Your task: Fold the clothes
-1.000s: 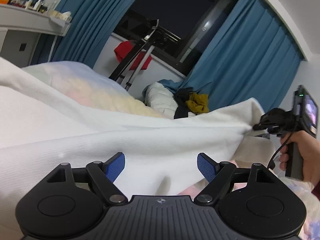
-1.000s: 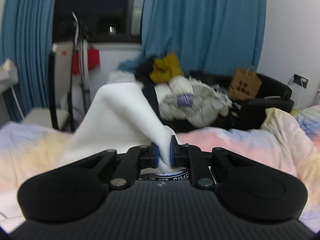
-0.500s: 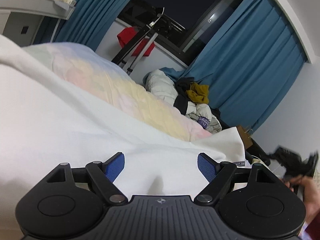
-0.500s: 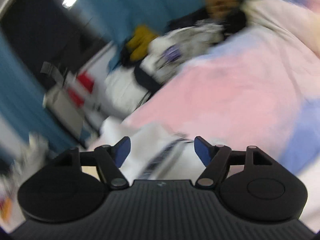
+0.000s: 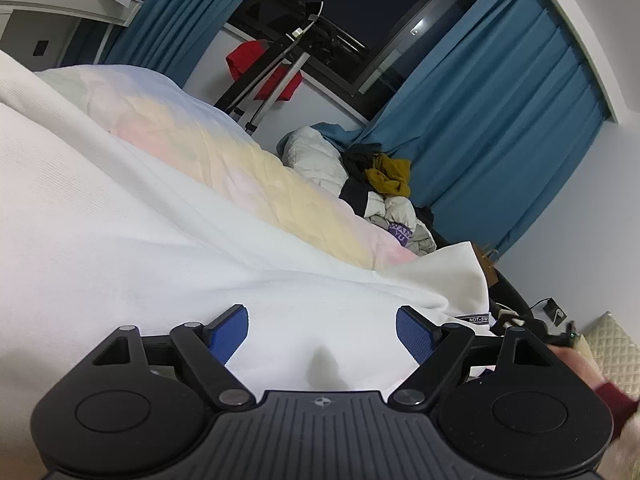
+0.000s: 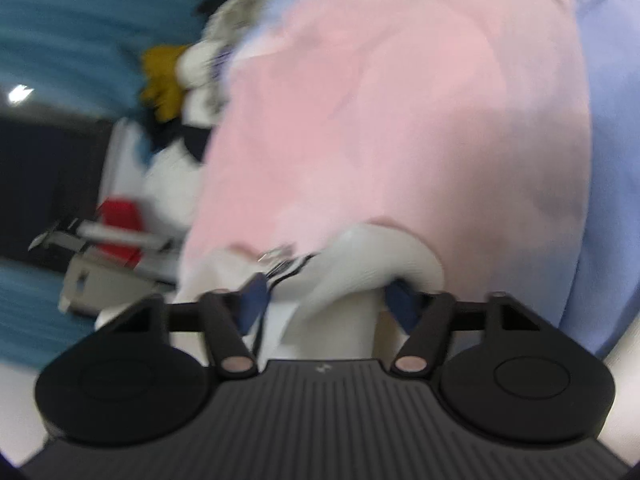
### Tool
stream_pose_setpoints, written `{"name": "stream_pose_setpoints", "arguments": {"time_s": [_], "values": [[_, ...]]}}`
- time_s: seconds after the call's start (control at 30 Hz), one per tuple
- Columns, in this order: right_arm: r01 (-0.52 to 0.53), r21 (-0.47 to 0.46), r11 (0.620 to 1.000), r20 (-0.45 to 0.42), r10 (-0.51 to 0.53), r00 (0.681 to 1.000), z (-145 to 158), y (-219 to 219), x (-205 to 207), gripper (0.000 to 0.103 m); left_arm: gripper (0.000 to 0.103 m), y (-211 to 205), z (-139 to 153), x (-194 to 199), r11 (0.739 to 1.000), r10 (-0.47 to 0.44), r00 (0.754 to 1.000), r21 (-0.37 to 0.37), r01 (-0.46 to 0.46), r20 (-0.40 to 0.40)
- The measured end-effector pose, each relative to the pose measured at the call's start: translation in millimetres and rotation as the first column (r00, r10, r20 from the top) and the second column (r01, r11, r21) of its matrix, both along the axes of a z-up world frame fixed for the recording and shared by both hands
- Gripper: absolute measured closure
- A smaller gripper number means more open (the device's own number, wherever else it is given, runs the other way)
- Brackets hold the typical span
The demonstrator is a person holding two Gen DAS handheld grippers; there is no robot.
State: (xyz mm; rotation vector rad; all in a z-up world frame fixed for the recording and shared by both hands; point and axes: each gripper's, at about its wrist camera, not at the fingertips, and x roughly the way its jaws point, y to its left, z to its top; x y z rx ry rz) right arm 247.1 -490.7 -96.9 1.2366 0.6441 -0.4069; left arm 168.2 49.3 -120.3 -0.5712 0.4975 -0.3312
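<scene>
White ribbed garment [image 5: 160, 240] covers the quilt [image 5: 224, 148]; left gripper [image 5: 320, 332] released above it, right gripper [image 6: 326, 300] closing around its fold, contact unclear.

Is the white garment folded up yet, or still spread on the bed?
Mostly spread. The white garment lies broadly across the bed, with only its far corner turned up. No finished fold shows.

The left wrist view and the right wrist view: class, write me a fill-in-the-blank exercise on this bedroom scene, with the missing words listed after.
1. The white knitted garment is spread over a pastel quilted ____.
2. The curtains beside the dark window are ____.
3. The left gripper, over the white cloth, has its blue pads standing ____.
4. On the clothes pile, the crumpled mustard garment is coloured ____.

Missing words: bedspread; blue; open; yellow
</scene>
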Motion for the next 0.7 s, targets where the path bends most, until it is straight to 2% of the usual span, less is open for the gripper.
{"name": "stream_pose_setpoints", "arguments": {"time_s": [0.03,0.07,0.1,0.17,0.23,0.27,0.4,0.43,0.5,0.57,0.6,0.7], "values": [[0.008,-0.052,0.999,-0.009,-0.009,1.0,10.9,-0.5,2.5,0.072,0.02,-0.5,0.3,0.7,1.0,-0.002,1.0,0.0,0.002,0.006],[0.016,-0.104,0.994,-0.017,-0.018,1.0,21.7,-0.9,4.9,0.085,0.02,-0.9,0.6,0.6,1.0,-0.007,1.0,-0.001,0.007,0.011],[0.011,-0.166,0.986,0.0,-0.011,1.0,36.2,-1.2,8.5,0.088,0.02,-1.2,0.9,0.4,1.0,-0.012,1.0,-0.003,0.012,0.016],[-0.011,-0.275,0.961,0.097,0.039,0.995,71.6,1.1,10.5,0.09,0.02,-1.3,1.5,0.6,1.0,-0.021,1.0,-0.016,0.022,0.019],[-0.002,-0.377,0.926,0.229,0.095,0.969,104.5,5.2,-1.9,0.09,0.019,-1.2,3.0,-0.3,0.999,-0.029,0.999,-0.032,0.03,0.025],[0.013,-0.423,0.906,0.262,0.109,0.959,109.4,4.6,-12.8,0.09,0.019,-1.1,4.0,-1.4,0.999,-0.029,0.999,-0.033,0.03,0.028],[0.079,-0.583,0.809,0.299,0.123,0.946,100.3,-4.7,-64.5,0.09,0.019,-2.3,7.2,-5.8,0.999,-0.038,0.999,-0.037,0.04,0.032],[0.076,-0.589,0.804,0.269,0.106,0.957,86.9,-11.3,-74.4,0.09,0.019,-2.9,7.9,-6.9,0.998,-0.042,0.999,-0.038,0.043,0.032],[0.054,-0.518,0.854,0.145,0.025,0.989,40.0,-30.6,-94.9,0.092,0.018,-5.6,8.5,-9.0,0.998,-0.053,0.998,-0.025,0.054,0.032],[0.061,-0.417,0.907,0.018,-0.059,0.998,-7.2,-46.4,-119.8,0.093,0.018,-8.1,8.4,-10.9,0.998,-0.063,0.998,-0.011,0.063,0.033],[0.066,-0.396,0.916,0.001,-0.071,0.997,-15.1,-49.1,-125.6,0.094,0.018,-9.2,8.4,-11.9,0.998,-0.067,0.997,-0.004,0.067,0.033],[0.076,-0.396,0.915,0.042,-0.064,0.997,-9.1,-46.8,-130.3,0.096,0.018,-14.5,8.0,-13.3,0.997,-0.075,0.996,0.026,0.074,0.037]]}}
